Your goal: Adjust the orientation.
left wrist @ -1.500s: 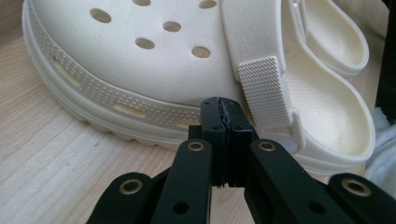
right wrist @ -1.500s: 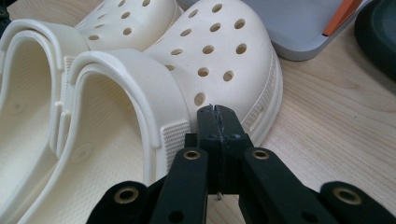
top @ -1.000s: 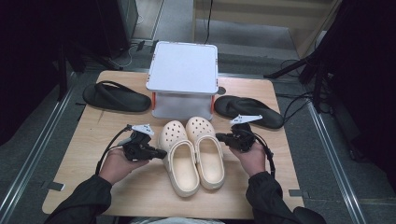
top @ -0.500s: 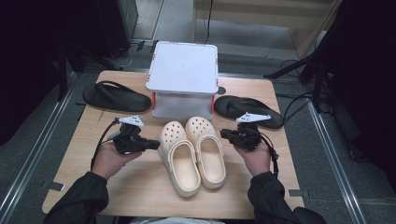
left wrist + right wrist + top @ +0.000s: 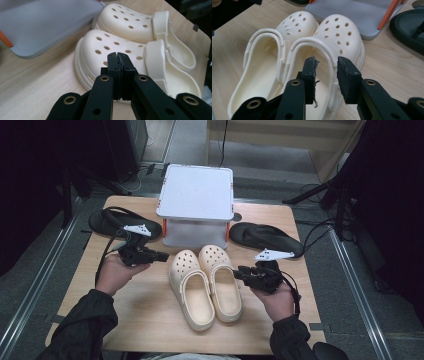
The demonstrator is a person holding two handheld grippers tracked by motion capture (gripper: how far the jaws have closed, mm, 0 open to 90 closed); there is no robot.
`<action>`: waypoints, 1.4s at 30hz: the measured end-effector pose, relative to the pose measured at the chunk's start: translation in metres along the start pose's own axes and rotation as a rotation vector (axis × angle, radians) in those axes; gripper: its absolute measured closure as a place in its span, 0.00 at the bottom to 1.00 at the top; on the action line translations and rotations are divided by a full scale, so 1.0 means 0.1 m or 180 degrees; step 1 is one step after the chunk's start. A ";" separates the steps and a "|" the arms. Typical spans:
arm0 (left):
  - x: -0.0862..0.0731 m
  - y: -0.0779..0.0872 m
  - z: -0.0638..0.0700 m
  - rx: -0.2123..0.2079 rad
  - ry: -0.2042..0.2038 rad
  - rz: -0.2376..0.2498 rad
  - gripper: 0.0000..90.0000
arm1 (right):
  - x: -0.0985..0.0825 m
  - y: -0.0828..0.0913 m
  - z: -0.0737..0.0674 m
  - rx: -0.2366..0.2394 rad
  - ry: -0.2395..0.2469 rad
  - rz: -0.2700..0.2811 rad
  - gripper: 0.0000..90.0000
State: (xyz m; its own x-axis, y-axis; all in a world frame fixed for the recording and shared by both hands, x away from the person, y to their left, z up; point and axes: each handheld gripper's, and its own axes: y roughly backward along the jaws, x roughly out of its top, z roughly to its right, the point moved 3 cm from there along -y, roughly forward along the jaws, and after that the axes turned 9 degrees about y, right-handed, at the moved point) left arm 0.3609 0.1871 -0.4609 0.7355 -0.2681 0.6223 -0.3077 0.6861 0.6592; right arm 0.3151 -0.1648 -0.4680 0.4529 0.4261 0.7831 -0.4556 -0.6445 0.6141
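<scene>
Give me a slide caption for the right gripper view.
Right gripper, jaws parted and empty, faces a pair of cream clogs on the wooden table.

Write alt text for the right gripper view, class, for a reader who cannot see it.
Two black jaws of the right gripper stand apart, empty, just in front of a pair of cream clogs lying side by side on a wooden table. Behind the clogs are a grey box with orange clips and, at the right edge, a black sandal.

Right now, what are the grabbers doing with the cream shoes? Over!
Left gripper shut, empty. Right gripper jaws just been opening, nothing between them. Pair of cream perforated foam clogs on wooden table, untouched. Nothing in the way.
</scene>
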 end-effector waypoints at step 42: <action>1.11 0.21 -0.35 0.0202 -0.0079 0.0154 0.99 | -0.24 -0.27 -0.58 0.0138 -0.0037 -0.0238 0.60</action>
State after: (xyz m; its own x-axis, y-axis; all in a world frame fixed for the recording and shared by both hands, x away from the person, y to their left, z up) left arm 0.4577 0.1952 -0.3927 0.7039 -0.2527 0.6638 -0.3808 0.6546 0.6531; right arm 0.2725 -0.1209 -0.4975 0.4934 0.4668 0.7339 -0.3867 -0.6381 0.6658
